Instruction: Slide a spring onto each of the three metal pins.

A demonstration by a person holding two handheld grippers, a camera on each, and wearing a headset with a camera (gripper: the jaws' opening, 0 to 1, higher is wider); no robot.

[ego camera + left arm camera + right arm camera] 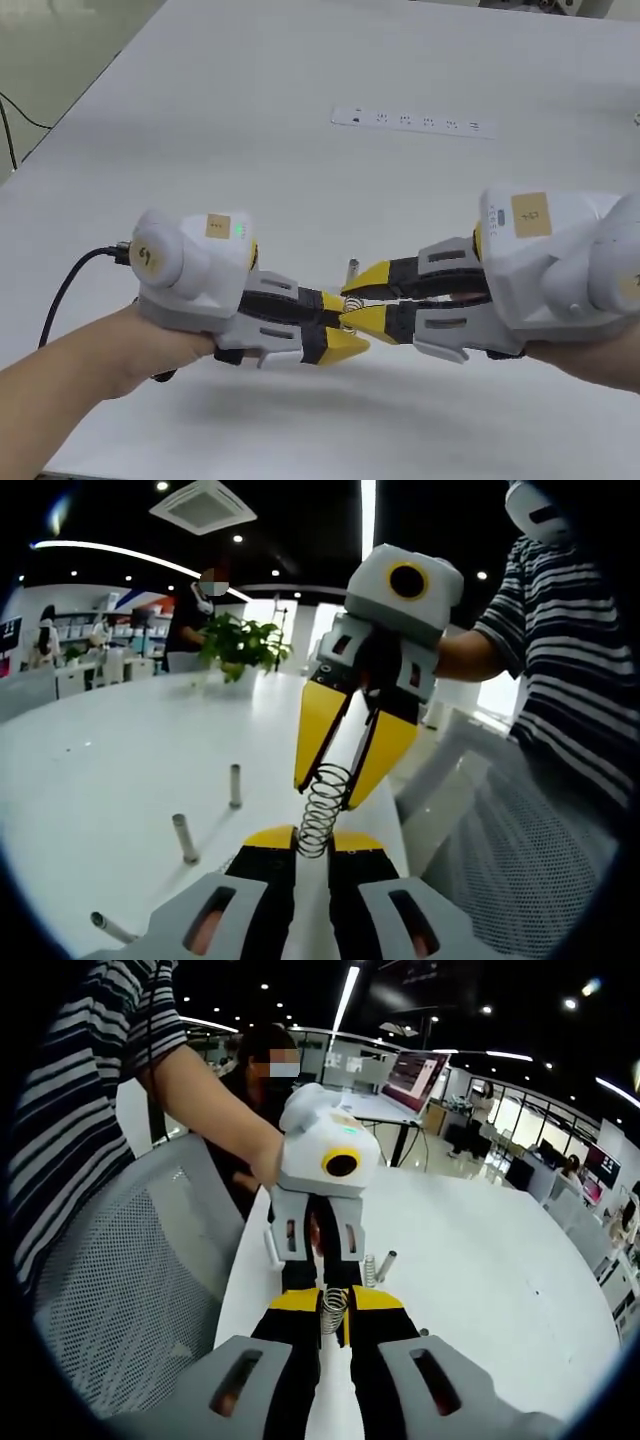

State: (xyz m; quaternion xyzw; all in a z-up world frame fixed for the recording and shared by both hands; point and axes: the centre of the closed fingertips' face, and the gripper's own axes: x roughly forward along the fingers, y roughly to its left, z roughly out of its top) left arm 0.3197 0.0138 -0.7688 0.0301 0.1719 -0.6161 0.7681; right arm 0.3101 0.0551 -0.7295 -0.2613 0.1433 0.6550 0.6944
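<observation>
A steel coil spring [322,810] is held in the air between my two grippers, which face each other tip to tip. My left gripper [313,842] is shut on the spring's near end. My right gripper [330,785] comes from above with its yellow fingers shut on the far end. The right gripper view has the spring [332,1310] between my right gripper's [335,1305] yellow tips. Two metal pins [235,785] [185,838] stand on the table left of the spring, and a third [110,927] leans at the lower left. In the head view the grippers meet at the spring [353,300], just in front of a pin [353,268].
A white power strip [413,122] lies farther back on the white table [250,130]. A black cable [70,280] trails from the left gripper. A grey mesh chair [120,1260] stands at the table's near edge, beside a person in a striped shirt [570,660].
</observation>
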